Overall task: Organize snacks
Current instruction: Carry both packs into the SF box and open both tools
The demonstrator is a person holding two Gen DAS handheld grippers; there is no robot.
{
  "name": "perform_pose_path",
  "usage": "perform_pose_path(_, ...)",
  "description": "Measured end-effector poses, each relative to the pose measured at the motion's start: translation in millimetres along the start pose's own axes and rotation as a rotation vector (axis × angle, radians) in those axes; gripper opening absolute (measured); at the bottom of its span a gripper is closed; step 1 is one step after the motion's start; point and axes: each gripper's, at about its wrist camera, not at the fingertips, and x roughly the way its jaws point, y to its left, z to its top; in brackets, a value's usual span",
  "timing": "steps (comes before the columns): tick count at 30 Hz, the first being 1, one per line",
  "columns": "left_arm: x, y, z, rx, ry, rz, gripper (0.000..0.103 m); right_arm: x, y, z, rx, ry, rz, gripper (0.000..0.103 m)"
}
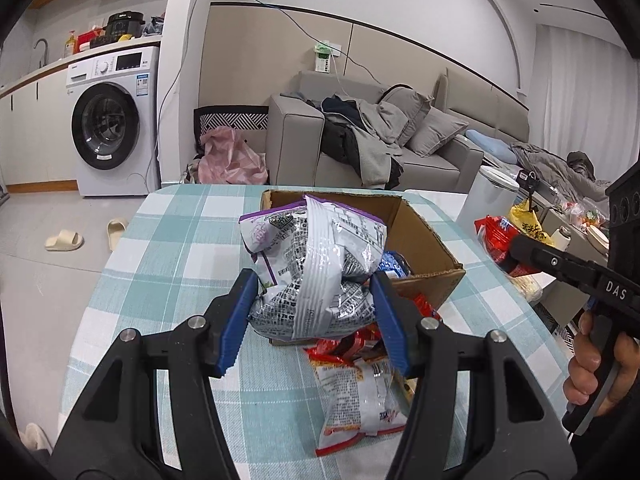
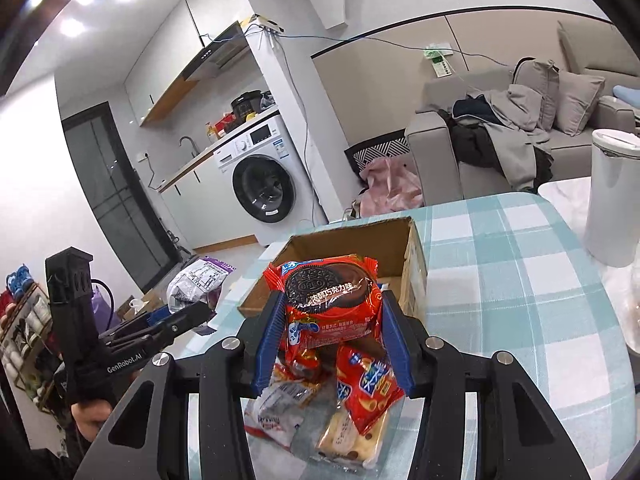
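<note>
Two snack packs are being held clear of the checked tablecloth [image 1: 168,240], one in each claw. Starting at the left, the left gripper [image 1: 314,312] is pinching a silver chip bag with purple trim [image 1: 312,264] between its blue pads [image 1: 236,320], jaws narrowed onto the crumpled lower part; in the right wrist view that bag [image 2: 196,280] is showing off to the left, beyond the table edge, with a hand [image 2: 90,416] wrapping the handle below it. Under the bag, on the cloth, a white-and-red snack packet [image 1: 360,396] is lying beside red wrappers [image 1: 348,344]. Just behind, an open cardboard box [image 1: 420,232] is sitting on the table with something blue [image 1: 394,264] inside it.

Moving right, the right gripper [image 2: 334,332] is clamping a red Oreo pack [image 2: 328,300] between its pads, jaws narrowed on both sides of it, the pack hanging in front of the same cardboard box [image 2: 352,236]. Below it, a pile is lying on the cloth: a red cracker packet [image 2: 368,392], a pale wafer pack [image 2: 348,436] and a white packet [image 2: 276,408]. Farther right, a white lidded bin [image 2: 612,196] is standing just past the table. In the left wrist view, the right-hand tool [image 1: 560,264] and the fingers [image 1: 588,364] gripping it are appearing at the far right edge.
</note>
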Motion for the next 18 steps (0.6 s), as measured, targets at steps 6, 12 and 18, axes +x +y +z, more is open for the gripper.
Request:
perform_pose_path(6, 20.5, -10.0, 12.5, 0.011, -0.013, -0.001, 0.055, 7.0, 2.1, 6.3, 0.005, -0.007, -0.012, 0.048)
perform_pose_path(12, 40.8, -17.7, 20.2, 0.016, -0.024, 0.000, 0.055, 17.8, 3.6, 11.3, 0.006, 0.002, -0.024, 0.048)
perform_pose_path(18, 61.3, -18.9, 28.1, 0.021, -0.035, 0.012, 0.056, 32.4, 5.8, 15.2, -0.007, 0.013, -0.048, 0.048)
